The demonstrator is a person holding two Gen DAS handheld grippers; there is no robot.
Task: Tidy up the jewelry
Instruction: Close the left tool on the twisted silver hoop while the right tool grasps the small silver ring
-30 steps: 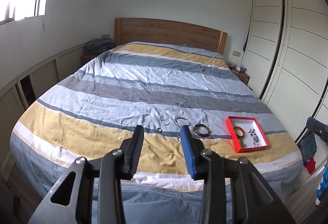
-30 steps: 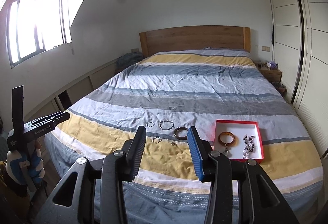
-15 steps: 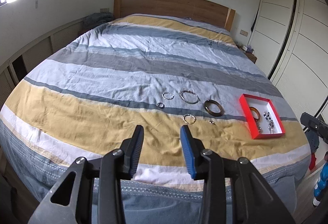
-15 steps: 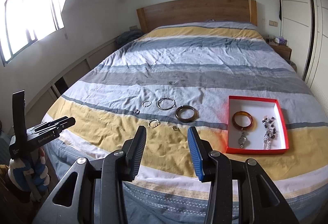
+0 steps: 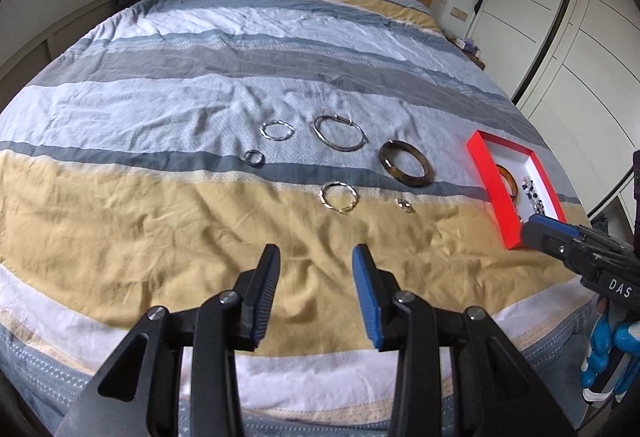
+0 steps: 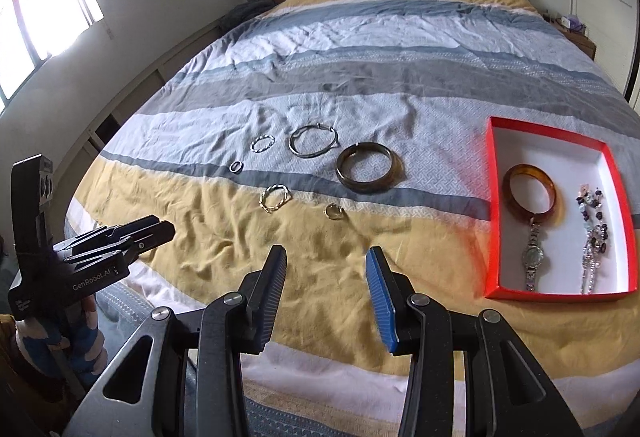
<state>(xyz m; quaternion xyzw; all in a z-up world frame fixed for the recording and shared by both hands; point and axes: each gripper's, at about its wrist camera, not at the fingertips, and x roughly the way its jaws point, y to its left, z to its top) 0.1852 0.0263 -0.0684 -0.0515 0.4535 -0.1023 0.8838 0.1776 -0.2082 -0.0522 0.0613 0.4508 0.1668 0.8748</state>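
- Hovering over the yellow stripe at the foot of the bed (image 6: 400, 49), both tools are seen with fingers apart and nothing between them: the left tool (image 5: 316, 293) and the right tool (image 6: 326, 297).
- Six loose pieces lie on the duvet ahead: a dark brown bangle (image 6: 369, 172), a large silver bangle (image 6: 313, 146), a twisted silver ring-bracelet (image 6: 263, 144), a small dark ring (image 6: 236, 167), a gold twisted bracelet (image 6: 274, 197) and a small gold ring (image 6: 333, 210).
- The red box (image 6: 494, 205) sits to the right, well apart from them, already holding an amber bangle (image 6: 530, 195), a wristwatch (image 6: 532, 257) and a beaded strand (image 6: 596, 229).
- The dark brown bangle, nearest the box, is judged the sensible first pick for the right tool.
- One finger should be lowered inside the hoop and one outside, so that only the rim is clamped.
- The soft, wrinkled duvet is likely to bunch; fabric should be kept out of the grip.
- The bangle is best set down in the bare upper part of the box, away from the strand.
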